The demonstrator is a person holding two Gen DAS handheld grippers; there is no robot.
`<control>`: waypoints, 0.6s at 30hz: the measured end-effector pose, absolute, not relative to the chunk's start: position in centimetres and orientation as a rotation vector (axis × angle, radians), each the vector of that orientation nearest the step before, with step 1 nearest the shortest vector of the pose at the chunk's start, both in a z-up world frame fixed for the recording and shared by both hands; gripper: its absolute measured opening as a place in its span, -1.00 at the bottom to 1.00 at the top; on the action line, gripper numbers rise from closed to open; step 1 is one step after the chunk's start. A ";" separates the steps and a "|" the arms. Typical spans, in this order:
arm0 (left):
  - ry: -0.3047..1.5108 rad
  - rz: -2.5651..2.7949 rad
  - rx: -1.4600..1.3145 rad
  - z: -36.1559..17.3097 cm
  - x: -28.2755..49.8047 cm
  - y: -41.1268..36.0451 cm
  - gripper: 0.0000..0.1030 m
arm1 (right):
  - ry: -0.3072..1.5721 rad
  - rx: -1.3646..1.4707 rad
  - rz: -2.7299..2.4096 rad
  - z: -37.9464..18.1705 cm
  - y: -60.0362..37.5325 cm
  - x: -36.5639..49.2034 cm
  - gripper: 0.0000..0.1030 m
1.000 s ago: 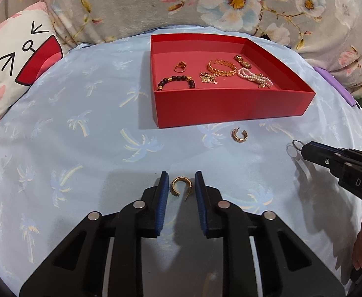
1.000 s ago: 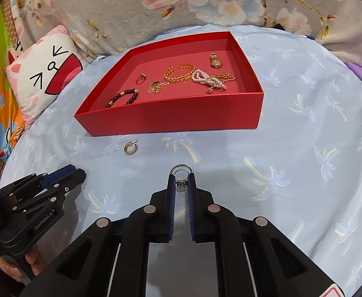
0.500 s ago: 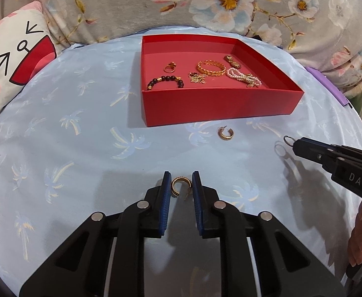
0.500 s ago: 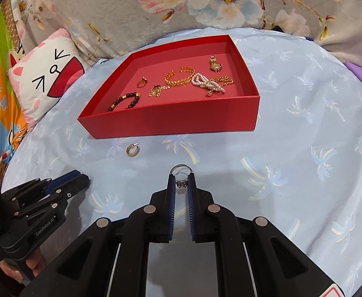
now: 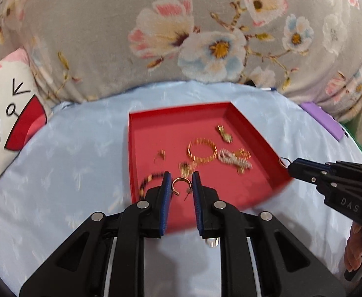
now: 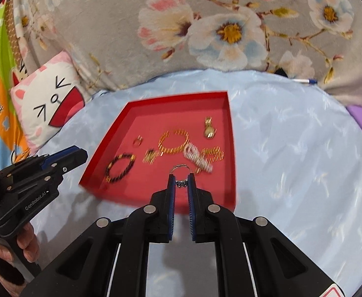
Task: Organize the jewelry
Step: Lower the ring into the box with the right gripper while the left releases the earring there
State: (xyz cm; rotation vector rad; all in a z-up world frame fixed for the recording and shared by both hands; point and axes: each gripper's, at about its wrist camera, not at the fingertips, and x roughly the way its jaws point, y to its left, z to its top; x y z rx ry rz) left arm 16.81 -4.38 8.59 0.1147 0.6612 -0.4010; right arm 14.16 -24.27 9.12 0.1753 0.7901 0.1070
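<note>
From the left wrist view, the left tool [image 5: 180, 188] pinched a gold hoop earring [image 5: 180, 185] between its blue pads, held over the near edge of the red tray [image 5: 252, 133] — a gold bangle [image 5: 202, 151] and pearl bracelet [image 5: 233, 159] lay blurred inside. From the right wrist view, the right tool [image 6: 181, 182] was clamped on a silver ring [image 6: 180, 169], its loop sticking out past the tips above the tray's near right part — just beside the pearl bracelet.

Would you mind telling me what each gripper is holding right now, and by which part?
The left gripper pinches a gold hoop earring across its loop. The right gripper grips a silver ring by its stone setting, band protruding forward.
</note>
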 end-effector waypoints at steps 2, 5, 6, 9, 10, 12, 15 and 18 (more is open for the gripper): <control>0.658 -0.390 0.103 9.1 19.4 -5.3 -0.68 | 0.797 0.192 0.110 9.4 -24.9 16.8 -0.83; 0.673 -0.376 0.102 9.1 23.0 -6.5 -0.68 | 0.810 0.207 0.106 9.5 -25.3 20.2 -0.83; 0.679 -0.369 0.103 9.0 24.2 -6.9 -0.68 | 0.819 0.219 0.109 9.4 -25.5 21.5 -0.83; 0.710 -0.332 0.093 8.2 27.5 -7.5 -0.68 | 0.846 0.227 0.111 8.8 -25.4 24.7 -0.83; 0.722 -0.326 0.090 7.8 28.3 -7.5 -0.68 | 0.859 0.226 0.112 8.5 -25.3 25.7 -0.83; 0.755 -0.314 0.074 7.0 29.9 -7.6 -0.68 | 0.882 0.229 0.108 7.6 -25.1 27.0 -0.83; 0.788 -0.301 0.063 6.1 31.4 -7.5 -0.67 | 0.924 0.236 0.107 6.1 -24.9 28.9 -0.83; 0.802 -0.299 0.062 5.5 32.2 -7.6 -0.67 | 0.947 0.227 0.102 5.2 -24.6 30.0 -0.83</control>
